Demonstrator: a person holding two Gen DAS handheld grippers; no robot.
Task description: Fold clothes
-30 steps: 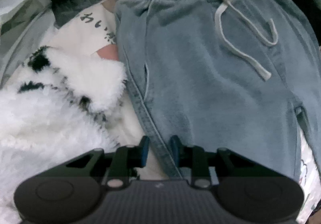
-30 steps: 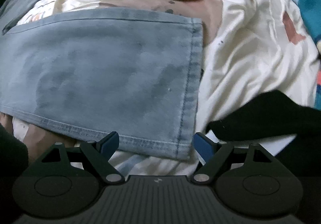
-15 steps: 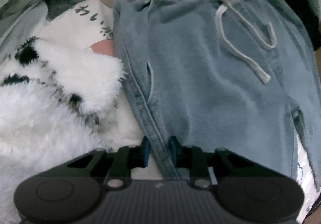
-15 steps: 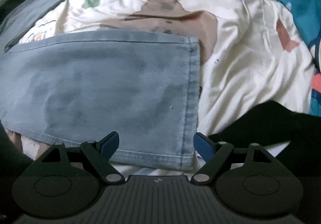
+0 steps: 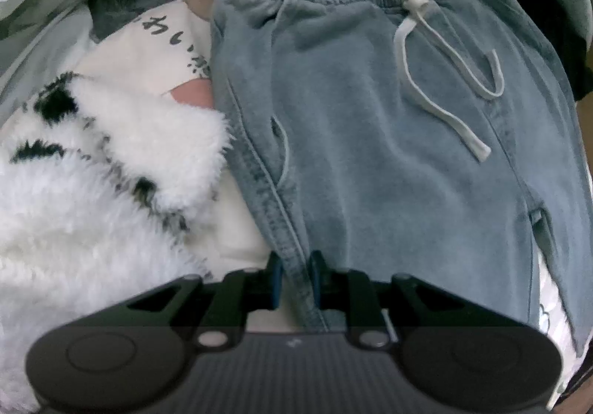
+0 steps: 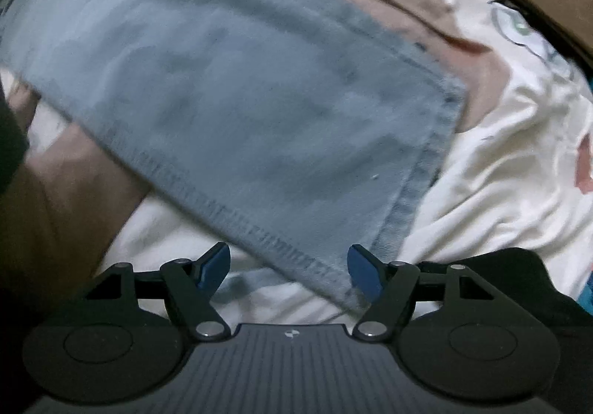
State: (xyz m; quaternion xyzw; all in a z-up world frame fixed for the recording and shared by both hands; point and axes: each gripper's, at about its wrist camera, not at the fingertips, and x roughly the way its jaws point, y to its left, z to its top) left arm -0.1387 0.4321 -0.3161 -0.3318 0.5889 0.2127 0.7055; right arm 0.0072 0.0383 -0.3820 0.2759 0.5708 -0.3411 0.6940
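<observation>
- A fluffy white garment (image 5: 92, 191) with black flecks is heaped on the left part of the printed bedsheet (image 5: 148, 43), which carries everything here.
- Just beside it, to the right, lie the light blue denim trousers (image 5: 389, 125), spread flat, waistband toward the far edge of the bed, with a white drawstring (image 5: 437, 91) loose across the front.
- The left gripper (image 5: 295, 278) points steeply down at the trousers' left side seam; its jaws have just been closing and now stand nearly together, with the seam pinched between the blue pads.
- In the right wrist view (blurred) a trouser leg runs across the sheet, and its hem (image 6: 418, 176) ends toward the right side of the bed.
- The right gripper (image 6: 289, 267) hovers over the near corner of that hem; its jaws have just been narrowing but stand wide, with the denim edge between them and neither pad pressing on it.
- A dark garment (image 6: 519, 288) lies at the near right edge, close to the gripper.
- Judged step: taking hold of the trousers at both ends, ready for a first fold.
- The next move likely calls for the right jaws to close on the hem corner, catching both layers, before any lifting (one hand alone would drag the cloth askew).
</observation>
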